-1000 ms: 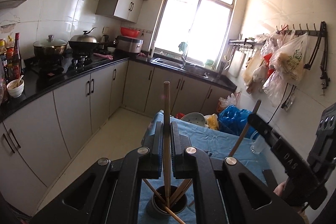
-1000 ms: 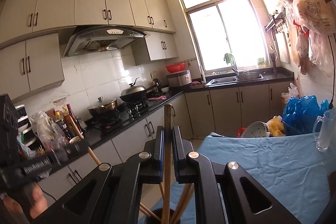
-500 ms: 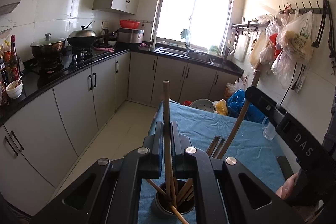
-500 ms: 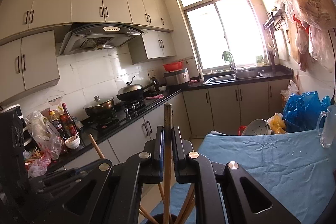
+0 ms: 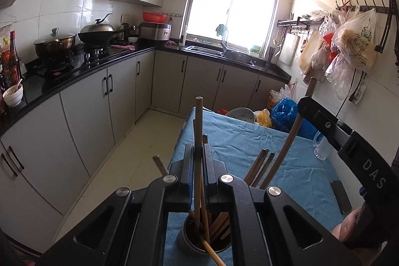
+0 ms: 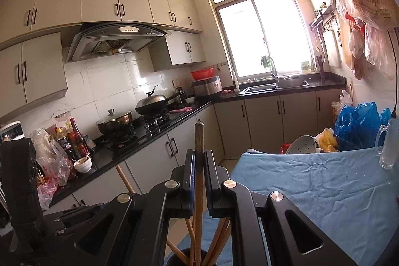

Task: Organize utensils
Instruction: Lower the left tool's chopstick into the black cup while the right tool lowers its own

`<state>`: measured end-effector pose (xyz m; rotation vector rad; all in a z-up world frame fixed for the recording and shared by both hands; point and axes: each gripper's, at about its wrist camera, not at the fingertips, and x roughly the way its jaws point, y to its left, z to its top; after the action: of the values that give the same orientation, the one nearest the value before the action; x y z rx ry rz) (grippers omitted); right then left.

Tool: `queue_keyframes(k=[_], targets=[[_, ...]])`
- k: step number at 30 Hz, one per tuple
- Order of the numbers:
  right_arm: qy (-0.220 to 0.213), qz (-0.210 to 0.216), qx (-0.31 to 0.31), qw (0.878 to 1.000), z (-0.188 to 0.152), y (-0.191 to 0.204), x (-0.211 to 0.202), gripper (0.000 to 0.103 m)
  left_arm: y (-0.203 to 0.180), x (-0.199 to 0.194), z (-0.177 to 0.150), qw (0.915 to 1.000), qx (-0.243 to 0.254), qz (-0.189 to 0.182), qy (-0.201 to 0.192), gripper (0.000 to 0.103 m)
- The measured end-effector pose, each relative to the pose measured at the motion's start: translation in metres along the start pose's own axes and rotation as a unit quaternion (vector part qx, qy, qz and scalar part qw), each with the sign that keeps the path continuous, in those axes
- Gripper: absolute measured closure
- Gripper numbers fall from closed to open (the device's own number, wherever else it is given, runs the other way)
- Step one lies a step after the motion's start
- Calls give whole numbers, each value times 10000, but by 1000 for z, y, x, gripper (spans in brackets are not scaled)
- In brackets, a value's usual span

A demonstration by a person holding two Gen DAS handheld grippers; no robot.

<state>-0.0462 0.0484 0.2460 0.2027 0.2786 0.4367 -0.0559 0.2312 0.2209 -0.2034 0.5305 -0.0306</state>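
Observation:
My left gripper point(image 5: 198, 153) is shut on an upright wooden chopstick point(image 5: 198, 121) whose lower end stands inside a round grey utensil holder point(image 5: 189, 239) on the blue-clothed table point(image 5: 239, 143). Several other chopsticks point(image 5: 259, 168) lean in the holder. My right gripper point(image 6: 199, 158) is shut on another wooden chopstick point(image 6: 199, 138), its lower end in the same holder point(image 6: 185, 257). The right gripper also shows at the right of the left wrist view point(image 5: 349, 148), with its chopstick point(image 5: 291, 136) slanting down to the holder.
A glass mug point(image 5: 323, 148) and a dark phone point(image 5: 341, 196) lie on the table's right side. Blue bags point(image 5: 284, 114) and a white colander point(image 5: 242, 115) sit past the far edge. Counter with stove, pots point(image 5: 53, 44) and sink point(image 5: 212, 51) runs along left and back.
Both grippers have come down with their chopsticks, so the holder shows larger and the chopstick ends sit deeper in it. Both views tilted downward toward the table.

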Motion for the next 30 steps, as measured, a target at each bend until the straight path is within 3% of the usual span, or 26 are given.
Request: queue_keyframes(k=[23,30], targets=[[160,31,3,9999,-15,-2,1,95,24,-2,-1,9991,-378,-157,68,97],[227,43,-29,9997,-20,-4,2,95,21,-3,-2,9995,-282,-118,24,97]])
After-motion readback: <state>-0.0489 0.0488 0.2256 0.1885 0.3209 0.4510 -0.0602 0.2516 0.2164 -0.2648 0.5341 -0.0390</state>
